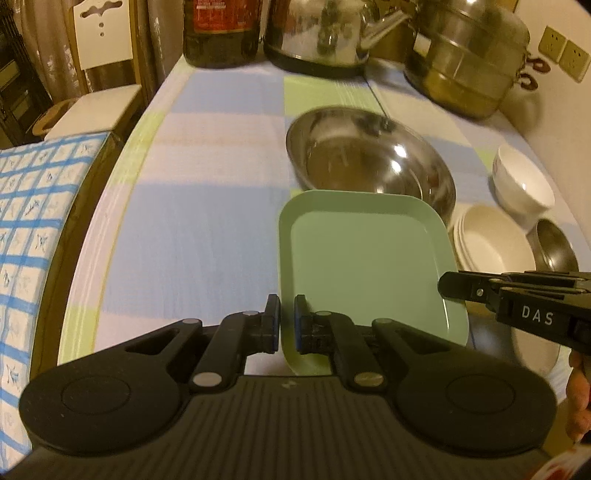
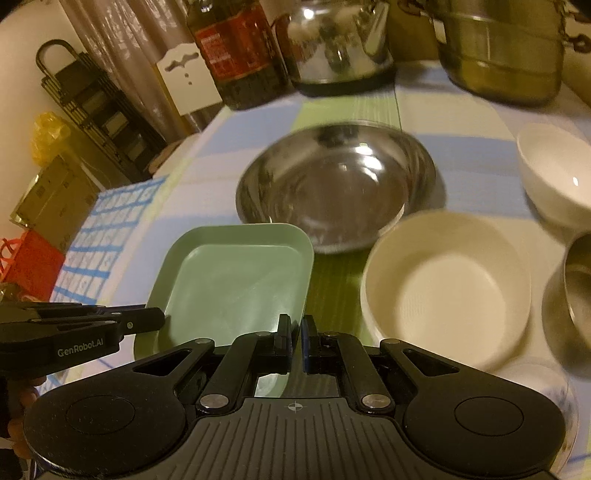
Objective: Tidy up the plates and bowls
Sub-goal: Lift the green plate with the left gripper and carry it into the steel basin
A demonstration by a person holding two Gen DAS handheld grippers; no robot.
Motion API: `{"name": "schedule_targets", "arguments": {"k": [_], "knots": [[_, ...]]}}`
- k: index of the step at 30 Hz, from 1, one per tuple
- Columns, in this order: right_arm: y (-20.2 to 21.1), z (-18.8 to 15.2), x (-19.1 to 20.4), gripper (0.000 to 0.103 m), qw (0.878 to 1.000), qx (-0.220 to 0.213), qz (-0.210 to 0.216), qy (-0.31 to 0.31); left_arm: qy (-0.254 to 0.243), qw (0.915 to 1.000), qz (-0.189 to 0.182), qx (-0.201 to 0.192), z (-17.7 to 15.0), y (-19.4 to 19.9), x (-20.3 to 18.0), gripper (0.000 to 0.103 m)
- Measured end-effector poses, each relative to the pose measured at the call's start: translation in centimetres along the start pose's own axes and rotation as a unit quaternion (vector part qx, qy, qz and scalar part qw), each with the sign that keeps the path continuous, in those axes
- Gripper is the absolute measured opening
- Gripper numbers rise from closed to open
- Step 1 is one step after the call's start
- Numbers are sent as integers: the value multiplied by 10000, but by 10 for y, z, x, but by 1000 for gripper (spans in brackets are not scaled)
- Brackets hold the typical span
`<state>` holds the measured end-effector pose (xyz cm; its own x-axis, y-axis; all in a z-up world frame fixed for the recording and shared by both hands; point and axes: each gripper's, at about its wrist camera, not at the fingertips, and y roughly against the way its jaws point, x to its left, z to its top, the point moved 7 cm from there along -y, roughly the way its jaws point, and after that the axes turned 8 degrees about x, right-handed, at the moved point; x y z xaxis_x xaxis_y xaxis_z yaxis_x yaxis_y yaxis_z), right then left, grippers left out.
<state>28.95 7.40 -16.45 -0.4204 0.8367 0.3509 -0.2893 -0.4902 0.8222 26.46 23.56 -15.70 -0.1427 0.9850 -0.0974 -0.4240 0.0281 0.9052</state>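
Observation:
A green square plate (image 1: 365, 266) is held above the table between both grippers. My left gripper (image 1: 287, 323) is shut on its near left edge. My right gripper (image 2: 296, 343) is shut on its near right corner (image 2: 236, 284). A large steel bowl (image 1: 369, 162) sits just beyond the plate, also in the right wrist view (image 2: 332, 184). A stack of cream bowls (image 1: 491, 240) lies to the right, shown too in the right wrist view (image 2: 447, 288). A white bowl (image 1: 521, 184) stands behind them.
A small steel bowl (image 2: 572, 291) sits at the far right. A dark bottle (image 1: 221, 33), a steel kettle (image 1: 317, 33) and a big steamer pot (image 1: 469, 62) line the table's back edge. A chair with a blue checked cloth (image 1: 33, 221) stands left of the table.

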Motion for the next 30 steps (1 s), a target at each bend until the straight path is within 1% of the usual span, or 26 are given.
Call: {"name": "schedule_targets", "arguments": {"k": [6, 15, 21, 30], "knots": [[0, 26, -5, 5, 9998, -164, -109, 22, -125, 9998, -65, -166, 32, -7, -6, 7], [-6, 69, -28, 5, 9982, -417, -415, -60, -335, 9988, -149, -335, 81, -29, -24, 7], [-18, 93, -50, 5, 9971, -427, -609, -188, -439, 9985, -178, -293, 107, -54, -35, 7], [-45, 112, -72, 6, 9962, -258, -786, -255, -483, 9986, -204, -74, 122, -86, -37, 7]]}}
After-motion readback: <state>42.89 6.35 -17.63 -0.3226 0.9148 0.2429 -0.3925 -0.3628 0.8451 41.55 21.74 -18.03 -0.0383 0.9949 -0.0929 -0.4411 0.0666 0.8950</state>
